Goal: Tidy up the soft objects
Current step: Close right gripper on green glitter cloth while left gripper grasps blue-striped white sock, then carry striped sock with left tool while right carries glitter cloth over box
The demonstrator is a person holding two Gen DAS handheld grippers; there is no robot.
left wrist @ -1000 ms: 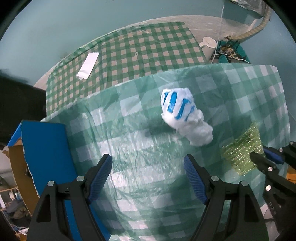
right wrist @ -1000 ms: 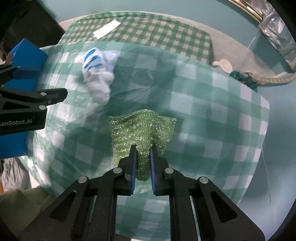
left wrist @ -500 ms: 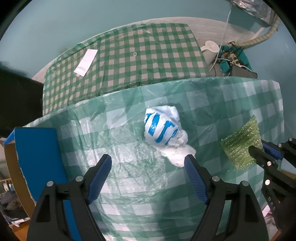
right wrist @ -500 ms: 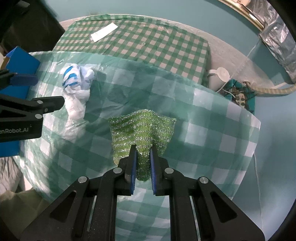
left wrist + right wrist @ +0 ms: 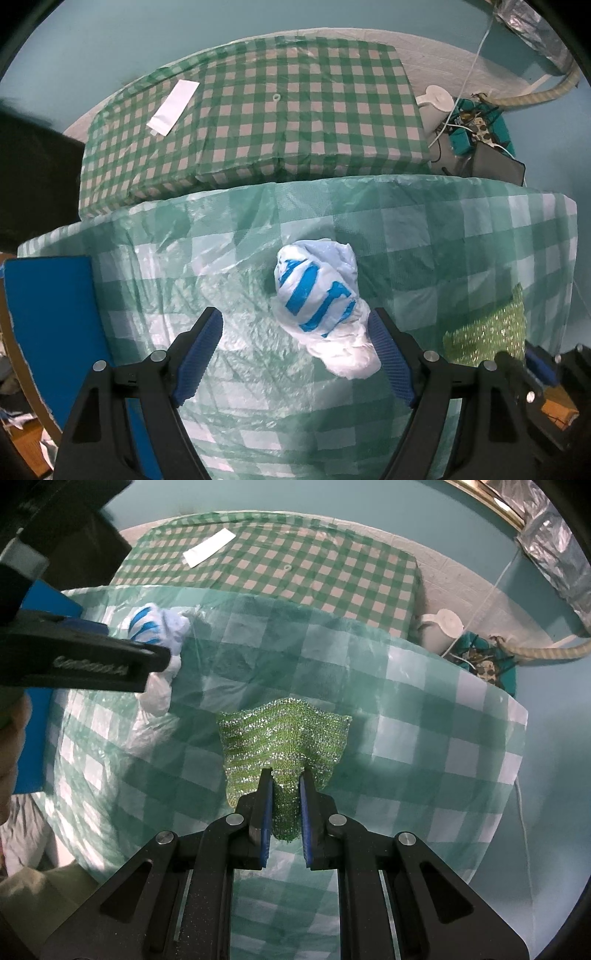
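A crumpled white plastic bag with blue stripes [image 5: 321, 306] lies on the green checked plastic cover of the near table [image 5: 461, 236]. My left gripper [image 5: 295, 350] hangs open straight over it, the bag's lower end between the fingertips and close to the right pad, with no grip showing. The same bag [image 5: 159, 642] shows partly behind the left gripper's finger in the right wrist view. My right gripper [image 5: 286, 805] is shut on a glittery green scrubbing cloth [image 5: 284, 738], which hangs above the cover. That cloth [image 5: 487, 328] appears at the right edge of the left wrist view.
A blue box [image 5: 51, 325] stands at the table's left edge. A lower table with a finer green check [image 5: 277, 110] sits beyond, carrying a white paper strip [image 5: 173, 101]. A white jug [image 5: 437, 101], cables and a hose [image 5: 535, 94] lie on the floor at right.
The left gripper has moved over the striped bag and come down, so the bag now sits between its fingers. The right gripper has shifted sideways, still shut on the green cloth.
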